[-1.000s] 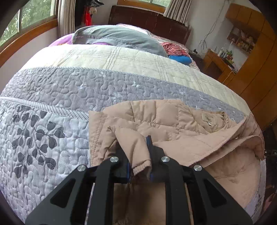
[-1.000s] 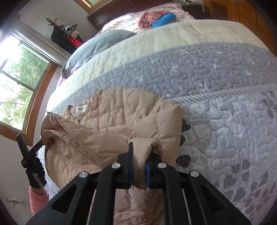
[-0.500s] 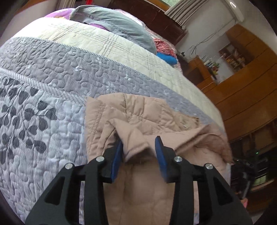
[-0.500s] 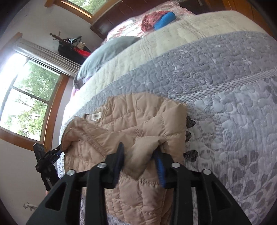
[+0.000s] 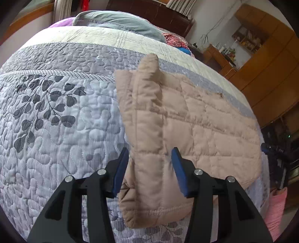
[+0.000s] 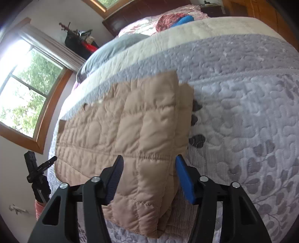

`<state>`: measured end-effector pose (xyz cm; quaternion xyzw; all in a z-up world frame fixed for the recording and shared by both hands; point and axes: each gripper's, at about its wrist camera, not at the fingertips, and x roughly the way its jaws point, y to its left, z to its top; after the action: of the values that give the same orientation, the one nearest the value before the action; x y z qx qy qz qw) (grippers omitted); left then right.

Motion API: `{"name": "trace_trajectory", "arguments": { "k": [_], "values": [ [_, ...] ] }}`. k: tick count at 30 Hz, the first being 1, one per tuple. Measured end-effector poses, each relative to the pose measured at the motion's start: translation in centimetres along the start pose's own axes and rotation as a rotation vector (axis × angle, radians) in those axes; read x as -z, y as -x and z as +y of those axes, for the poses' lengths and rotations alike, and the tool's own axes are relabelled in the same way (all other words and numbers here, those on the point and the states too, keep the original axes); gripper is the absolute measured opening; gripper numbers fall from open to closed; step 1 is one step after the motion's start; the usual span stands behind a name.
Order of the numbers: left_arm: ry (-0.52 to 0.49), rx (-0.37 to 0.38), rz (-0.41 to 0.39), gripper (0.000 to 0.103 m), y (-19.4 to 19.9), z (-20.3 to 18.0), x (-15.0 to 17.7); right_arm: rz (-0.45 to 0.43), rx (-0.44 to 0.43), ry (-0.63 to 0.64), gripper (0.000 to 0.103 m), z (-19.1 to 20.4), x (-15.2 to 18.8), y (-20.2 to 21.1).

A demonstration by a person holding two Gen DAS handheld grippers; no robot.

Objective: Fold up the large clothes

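On the quilted bed [image 5: 56, 130], a folded tan jacket [image 5: 186, 121] lies flat, left claw [image 5: 150, 168] and right claw [image 6: 149, 175] both spread wide, gripping nothing.

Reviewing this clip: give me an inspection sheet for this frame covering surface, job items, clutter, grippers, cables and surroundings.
Surface: bed with a grey quilted bedspread, leaf pattern near the edge.
Job's things: tan quilted jacket lying folded flat on the bedspread, one sleeve laid over it.
Clutter: grey pillow, red cloth and blue item near the headboard.
Grippers: left gripper open, jaws either side of the sleeve; right gripper open, straddling the jacket's edge.
Cables: thin wires on the far wall.
Surroundings: window, wooden cabinets, dark headboard.
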<state>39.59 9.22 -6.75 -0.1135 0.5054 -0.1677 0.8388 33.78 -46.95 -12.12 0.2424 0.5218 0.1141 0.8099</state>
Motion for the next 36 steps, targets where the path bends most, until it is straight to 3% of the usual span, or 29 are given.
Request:
{"name": "trace_trajectory", "arguments": {
  "k": [3,7,14,16,24,31,36],
  "values": [
    [-0.011,-0.030,-0.013,0.045,-0.8,-0.9,0.1,0.007,0.027,0.013,0.038,0.2,0.0,-1.1],
    [-0.062,-0.090,-0.045,0.014,-0.9,-2.2,-0.4,-0.040,0.072,0.060,0.014,1.3,-0.4,-0.6],
    [-0.059,-0.079,-0.265,0.009,3.0,-4.0,-1.3,-0.194,0.116,0.165,0.012,5.1,-1.5,3.2],
    [-0.062,-0.097,-0.290,0.009,2.9,-4.4,-1.8,-0.215,0.157,0.181,0.012,5.7,-2.0,3.3],
    [-0.037,-0.169,-0.137,0.011,-2.6,-2.4,-2.4,-0.102,0.173,0.072,0.013,2.0,-3.2,-1.5],
    [-0.077,-0.224,-0.131,0.015,-4.7,-2.4,-0.9,-0.067,0.070,-0.031,0.013,-1.6,-2.5,-4.4],
    [-0.041,-0.212,-0.100,0.017,-3.1,-2.4,-1.4,-0.078,0.150,0.012,0.021,-0.4,-2.1,-2.9]
  ]
}}
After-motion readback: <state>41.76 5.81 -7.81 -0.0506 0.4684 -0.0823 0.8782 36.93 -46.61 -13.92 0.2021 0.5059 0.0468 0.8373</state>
